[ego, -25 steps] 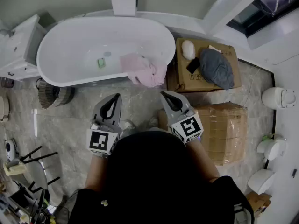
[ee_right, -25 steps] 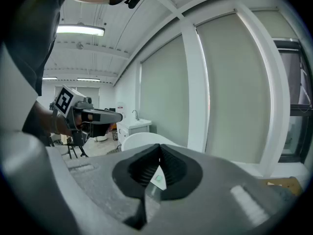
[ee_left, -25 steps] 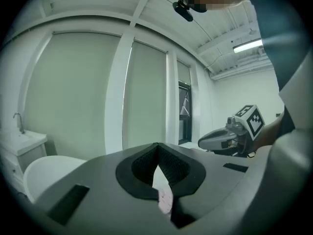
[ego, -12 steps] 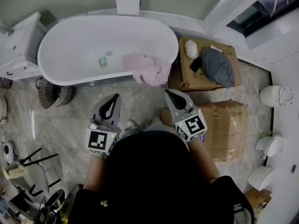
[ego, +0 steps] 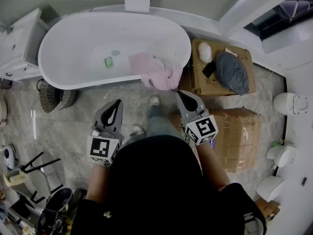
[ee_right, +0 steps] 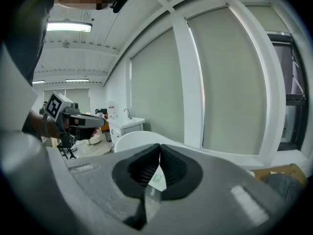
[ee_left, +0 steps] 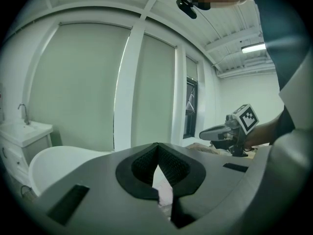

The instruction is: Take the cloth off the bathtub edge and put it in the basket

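Head view: one cloth (ego: 156,72) on one bathtub (ego: 78,43); left tongs (ego: 118,104), right tongs (ego: 180,94) closed, empty.

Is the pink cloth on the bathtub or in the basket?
On the bathtub. The pink cloth lies crumpled over its near rim, part inside, part hanging outside.

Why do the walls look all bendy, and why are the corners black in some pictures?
Left gripper view and right gripper view: the wide-angle lens bends the window post and leaves dark round corners. Head view: lines look straighter, light is even, and the bathtub and pink cloth look sharp, no glare.
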A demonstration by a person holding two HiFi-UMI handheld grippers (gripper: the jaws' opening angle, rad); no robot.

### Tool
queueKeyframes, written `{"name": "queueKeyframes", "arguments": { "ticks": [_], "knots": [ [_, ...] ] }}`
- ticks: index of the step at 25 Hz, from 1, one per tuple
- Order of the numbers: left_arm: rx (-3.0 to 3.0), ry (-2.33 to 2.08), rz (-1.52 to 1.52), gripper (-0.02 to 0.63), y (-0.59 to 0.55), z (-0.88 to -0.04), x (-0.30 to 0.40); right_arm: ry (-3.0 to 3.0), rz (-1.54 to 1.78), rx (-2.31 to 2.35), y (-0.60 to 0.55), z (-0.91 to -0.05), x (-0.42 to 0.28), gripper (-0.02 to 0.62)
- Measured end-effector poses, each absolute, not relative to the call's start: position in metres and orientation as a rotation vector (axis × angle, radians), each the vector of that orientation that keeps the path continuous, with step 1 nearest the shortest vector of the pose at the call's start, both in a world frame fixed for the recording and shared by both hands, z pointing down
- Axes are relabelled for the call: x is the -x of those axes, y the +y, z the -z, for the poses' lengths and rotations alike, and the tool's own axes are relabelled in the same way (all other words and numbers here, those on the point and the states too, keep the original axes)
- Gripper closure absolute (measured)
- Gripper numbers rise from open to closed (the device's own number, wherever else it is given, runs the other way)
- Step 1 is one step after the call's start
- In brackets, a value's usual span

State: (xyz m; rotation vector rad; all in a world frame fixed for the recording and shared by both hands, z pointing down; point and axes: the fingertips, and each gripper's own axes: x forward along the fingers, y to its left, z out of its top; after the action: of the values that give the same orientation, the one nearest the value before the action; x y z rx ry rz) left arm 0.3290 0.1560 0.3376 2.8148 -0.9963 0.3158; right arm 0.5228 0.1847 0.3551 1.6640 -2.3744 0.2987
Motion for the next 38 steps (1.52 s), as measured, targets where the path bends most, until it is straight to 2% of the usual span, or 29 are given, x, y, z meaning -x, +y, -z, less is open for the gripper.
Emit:
{"name": "queueKeyframes", "arguments": {
  "ticks": [7, 22, 34, 38],
  "knots": [
    [-2.77, -1.034, -0.369, 0.6, 0.088, -0.346, -0.363, -2.398, -0.337, -1.588, 0.108, -0.372, -0.554, 0.595],
    [-2.644, -1.213, -0.432, 0.6, -0.025, -0.363, -0.429, -2.467, -0.401, -1.353, -0.015, -0.411, -0.616, 0.545],
    [-2.569, -1.237, -0.488, 0.6, -0.053, -0.376, -0.407, -2.389, -0.507, -1.232, -0.061, -0.467, -0.605, 0.485],
    [-2.586, -1.229, -0.517, 0.6, -0.059, -0.384, -0.396, -2.338, -0.541, -1.172, -0.065, -0.501, -0.596, 0.444]
  ]
}}
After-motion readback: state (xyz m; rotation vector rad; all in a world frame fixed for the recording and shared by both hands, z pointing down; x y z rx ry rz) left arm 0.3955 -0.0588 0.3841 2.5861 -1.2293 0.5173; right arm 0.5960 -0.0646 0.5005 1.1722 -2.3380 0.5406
